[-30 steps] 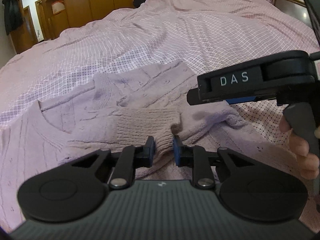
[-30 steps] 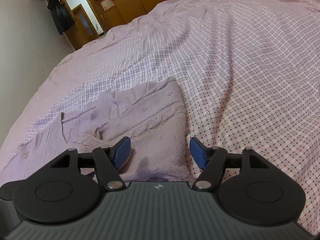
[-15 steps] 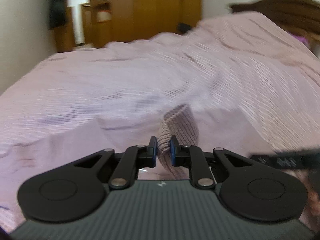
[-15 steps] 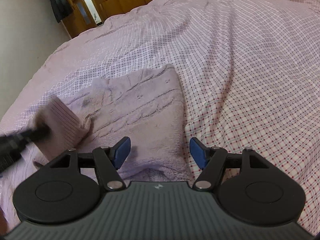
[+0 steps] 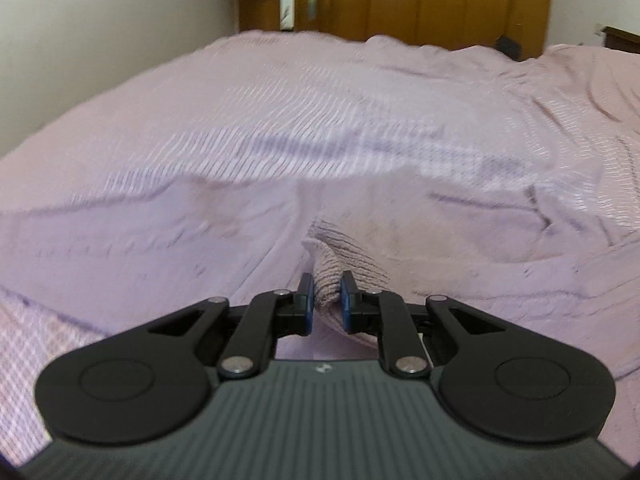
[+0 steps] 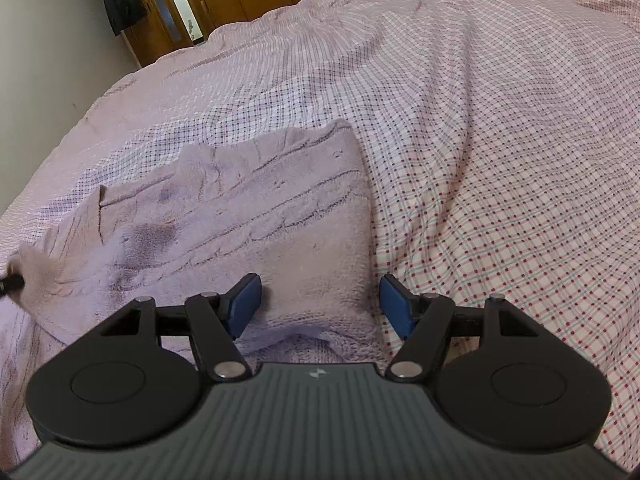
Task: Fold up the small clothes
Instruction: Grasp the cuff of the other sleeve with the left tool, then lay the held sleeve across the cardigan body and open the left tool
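Observation:
A pale lilac knitted sweater [image 6: 280, 216] lies partly folded on the checked bedspread [image 6: 500, 140]. My left gripper [image 5: 325, 300] is shut on the sweater's ribbed sleeve cuff [image 5: 340, 256] and holds it out over the sweater body [image 5: 160, 232]. In the right wrist view that cuff [image 6: 36, 268] and a bit of the left gripper show at the far left edge. My right gripper [image 6: 320, 306] is open and empty, hovering just above the sweater's folded right edge.
Wooden wardrobes [image 5: 440, 0] and a doorway [image 6: 160, 12] stand beyond the bed's far end. A white wall [image 5: 100, 20] runs along the bed's left side. A dark coat [image 6: 122, 0] hangs by the door.
My left gripper has carried the cuff leftward across the sweater and swung to face the bed's far end. My right gripper has stayed open, nearly still.

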`<action>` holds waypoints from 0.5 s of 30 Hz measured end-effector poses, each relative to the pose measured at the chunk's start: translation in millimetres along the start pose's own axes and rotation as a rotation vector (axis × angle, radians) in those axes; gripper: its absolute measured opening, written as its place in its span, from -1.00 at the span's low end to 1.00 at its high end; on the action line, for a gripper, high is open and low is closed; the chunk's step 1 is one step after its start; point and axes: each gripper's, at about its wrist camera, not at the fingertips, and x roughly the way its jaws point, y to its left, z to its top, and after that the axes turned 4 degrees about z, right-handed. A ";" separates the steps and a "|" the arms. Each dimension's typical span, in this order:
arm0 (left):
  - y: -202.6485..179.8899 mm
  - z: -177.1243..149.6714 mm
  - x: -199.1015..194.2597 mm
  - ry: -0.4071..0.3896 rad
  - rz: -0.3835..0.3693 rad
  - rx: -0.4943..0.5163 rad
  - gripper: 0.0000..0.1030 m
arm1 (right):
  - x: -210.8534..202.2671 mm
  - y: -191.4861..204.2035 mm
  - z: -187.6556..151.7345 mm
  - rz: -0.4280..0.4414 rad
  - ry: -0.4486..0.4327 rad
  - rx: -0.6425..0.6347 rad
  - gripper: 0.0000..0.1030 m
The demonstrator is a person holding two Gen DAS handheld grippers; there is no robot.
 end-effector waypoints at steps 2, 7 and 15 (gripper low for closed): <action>5.8 -4.4 3.1 0.029 -0.006 -0.007 -0.70 | 0.7 0.2 -1.1 -0.003 0.000 -0.005 0.40; 2.7 -13.0 4.5 0.039 0.028 0.048 -0.56 | 0.1 -1.0 -1.3 -0.004 -0.003 -0.008 0.40; 5.1 -13.8 -3.0 0.051 0.066 0.067 -0.04 | 1.1 -4.0 -0.7 -0.005 -0.002 -0.014 0.42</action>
